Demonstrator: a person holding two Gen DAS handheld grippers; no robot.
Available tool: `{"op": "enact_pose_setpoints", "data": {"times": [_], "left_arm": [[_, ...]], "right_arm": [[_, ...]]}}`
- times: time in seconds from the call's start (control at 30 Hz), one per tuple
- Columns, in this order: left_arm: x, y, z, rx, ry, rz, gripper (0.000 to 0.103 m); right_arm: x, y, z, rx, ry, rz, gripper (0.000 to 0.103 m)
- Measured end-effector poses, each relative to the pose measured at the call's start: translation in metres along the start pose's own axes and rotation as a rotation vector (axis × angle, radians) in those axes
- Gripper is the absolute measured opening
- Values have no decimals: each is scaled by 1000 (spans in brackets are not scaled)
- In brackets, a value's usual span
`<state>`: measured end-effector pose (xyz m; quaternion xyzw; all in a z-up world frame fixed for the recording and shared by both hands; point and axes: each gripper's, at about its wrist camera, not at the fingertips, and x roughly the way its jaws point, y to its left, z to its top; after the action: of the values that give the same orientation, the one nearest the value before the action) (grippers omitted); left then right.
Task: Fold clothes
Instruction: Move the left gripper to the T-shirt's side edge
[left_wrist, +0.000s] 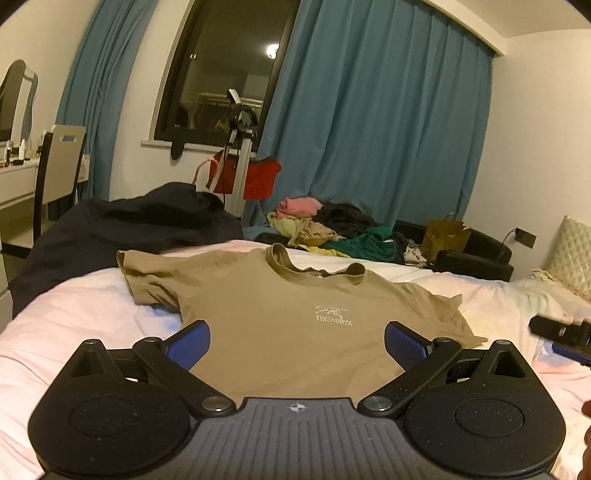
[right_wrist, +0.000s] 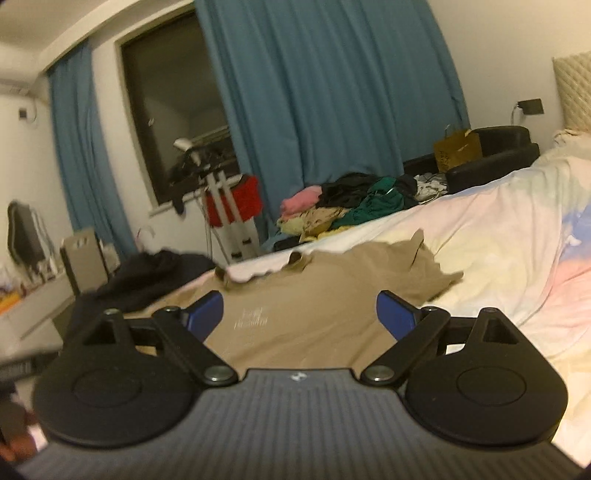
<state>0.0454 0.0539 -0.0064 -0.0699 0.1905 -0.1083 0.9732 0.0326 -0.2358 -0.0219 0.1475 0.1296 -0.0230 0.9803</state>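
White bedding (left_wrist: 74, 314) carries a tan shirt (left_wrist: 277, 325), hem hidden behind both grippers' spread, empty fingers (left_wrist: 188, 347).

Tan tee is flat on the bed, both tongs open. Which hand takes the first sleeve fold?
Probably left: the left tongs sit squarely over the tan tee, with its sleeve flat and sharp. The right view is blurred.

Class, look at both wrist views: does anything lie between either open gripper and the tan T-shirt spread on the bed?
Nothing visible does. The tan T-shirt lies flat on the pale bedsheet, directly ahead of the left gripper and the right gripper. The dark garment lies beyond one sleeve, off to the side.
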Motion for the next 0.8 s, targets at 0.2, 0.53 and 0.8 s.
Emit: {"op": "enact_pose_setpoints", "data": {"times": [0.2, 0.53, 0.8], "left_arm": [[-13, 2, -4, 12, 8, 16, 102], [-8, 9, -15, 13, 80, 59, 102], [32, 29, -11, -151, 191, 67, 102]], "right_arm": [[-8, 13, -2, -46, -35, -12, 92], [-10, 16, -8, -68, -31, -13, 92], [-1, 8, -10, -34, -17, -14, 92]]}}
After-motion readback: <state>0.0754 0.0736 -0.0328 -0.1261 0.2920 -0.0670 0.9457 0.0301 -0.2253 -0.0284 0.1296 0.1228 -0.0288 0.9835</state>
